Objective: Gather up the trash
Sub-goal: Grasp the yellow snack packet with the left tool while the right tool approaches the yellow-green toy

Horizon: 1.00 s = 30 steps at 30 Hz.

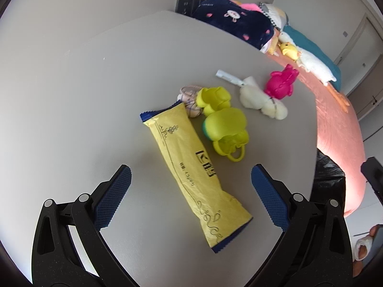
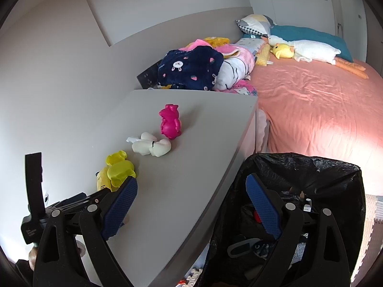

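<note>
Left wrist view: left gripper spread wide, grasping nothing, straddling the yellow wrapper lying flat mid-bench; yellow toys just beyond; bare surface leftward.

Right wrist view: right gripper released, empty, over the bench edge, beside the open black trash bag; bed beyond.

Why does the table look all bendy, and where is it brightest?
In both wrist views the fisheye lens curves the table edge and darkens the corners. In the right wrist view, sunlight glares brightest on the pink bedsheet. The left wrist view looks slightly soft.
</note>
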Tool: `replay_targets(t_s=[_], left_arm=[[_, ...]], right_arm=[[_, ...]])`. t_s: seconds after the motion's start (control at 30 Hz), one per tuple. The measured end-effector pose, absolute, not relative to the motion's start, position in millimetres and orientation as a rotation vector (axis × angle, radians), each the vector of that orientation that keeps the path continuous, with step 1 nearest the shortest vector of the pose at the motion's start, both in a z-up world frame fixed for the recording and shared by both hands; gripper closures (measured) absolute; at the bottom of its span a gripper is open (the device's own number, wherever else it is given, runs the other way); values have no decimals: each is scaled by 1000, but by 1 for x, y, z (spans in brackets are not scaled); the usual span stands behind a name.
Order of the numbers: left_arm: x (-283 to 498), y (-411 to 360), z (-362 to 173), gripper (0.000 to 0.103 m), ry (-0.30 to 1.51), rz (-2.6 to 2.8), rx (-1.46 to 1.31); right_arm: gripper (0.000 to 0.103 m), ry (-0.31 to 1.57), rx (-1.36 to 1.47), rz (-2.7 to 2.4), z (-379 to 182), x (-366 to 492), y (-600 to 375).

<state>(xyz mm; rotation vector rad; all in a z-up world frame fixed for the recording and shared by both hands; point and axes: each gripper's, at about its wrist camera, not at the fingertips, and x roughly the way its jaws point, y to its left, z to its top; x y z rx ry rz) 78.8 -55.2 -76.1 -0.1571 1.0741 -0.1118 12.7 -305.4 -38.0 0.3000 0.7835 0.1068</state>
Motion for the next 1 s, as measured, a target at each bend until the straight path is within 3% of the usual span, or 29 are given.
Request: replay_targets(t_s=[0.23, 0.4, 0.5, 0.93, 1.0], left_arm=[[83, -54, -87, 7, 1088, -79, -122], [85, -57, -84, 28, 1087, -64, -58], [86, -57, -84, 34, 1079, -48, -44], [79, -44, -83, 37, 1085, -49, -91], [76, -42, -82, 59, 1067, -46, -91]], right_arm=[[11, 794, 289, 114, -41, 19, -300], [11, 808, 280, 128, -43, 26, -293], [11, 816, 278, 139, -46, 29, -290], [11, 853, 270, 194, -58, 43, -267], [11, 861, 265, 206, -59, 45, -261]])
